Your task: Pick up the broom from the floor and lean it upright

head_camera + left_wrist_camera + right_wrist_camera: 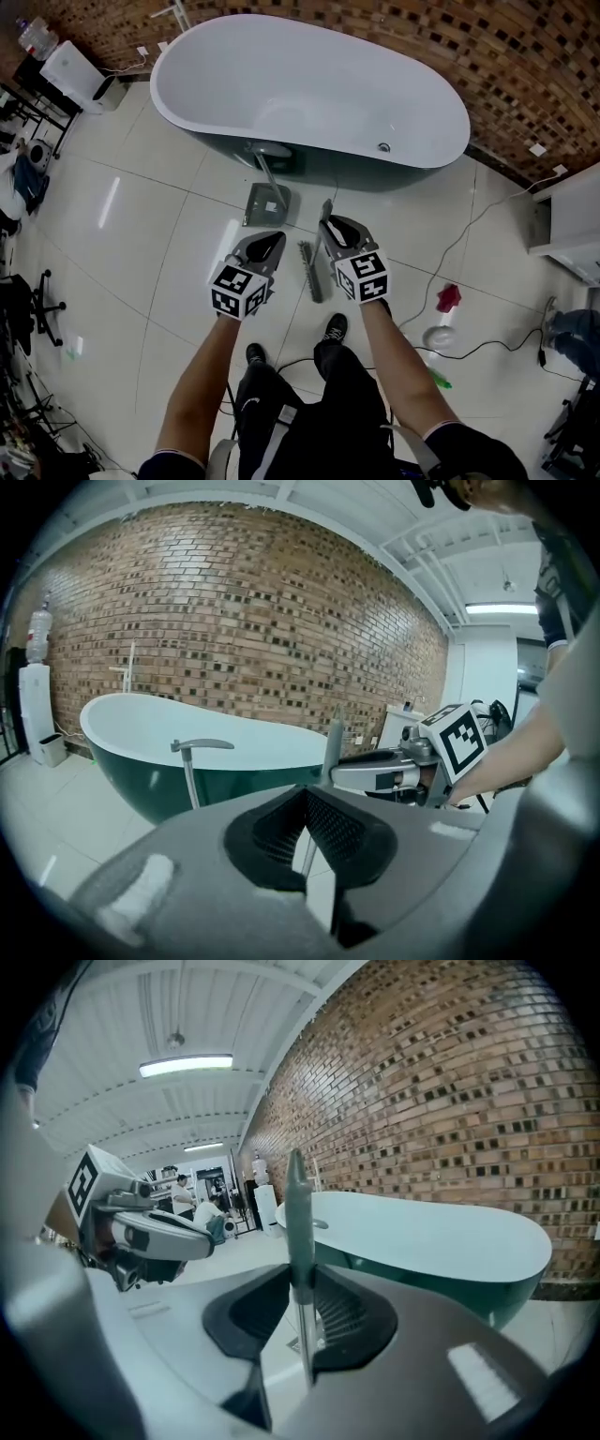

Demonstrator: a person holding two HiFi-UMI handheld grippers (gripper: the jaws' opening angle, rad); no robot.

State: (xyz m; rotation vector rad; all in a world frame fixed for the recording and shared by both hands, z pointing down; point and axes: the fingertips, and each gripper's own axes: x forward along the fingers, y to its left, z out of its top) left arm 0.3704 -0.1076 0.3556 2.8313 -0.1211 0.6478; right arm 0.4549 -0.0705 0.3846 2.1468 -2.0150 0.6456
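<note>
My right gripper (pixel 329 225) is shut on the grey grip of the broom (pixel 298 1206), which stands nearly upright between its pads. Below the grip, the silver shaft (pixel 306 1330) drops to the bristle head (pixel 309 270), which sits low over the tiled floor. In the left gripper view the broom's handle (pixel 333 746) rises just beyond the jaws. My left gripper (pixel 264 240) hangs beside the right one, a little to its left. Its jaws are shut with nothing between them.
A large white and dark green bathtub (pixel 309 84) stands ahead against the brick wall. A grey long-handled dustpan (pixel 266 201) stands on the floor before it. A red-topped bottle (pixel 447 298) and cables (pixel 469 234) lie at the right, beside a white cabinet (pixel 572 220).
</note>
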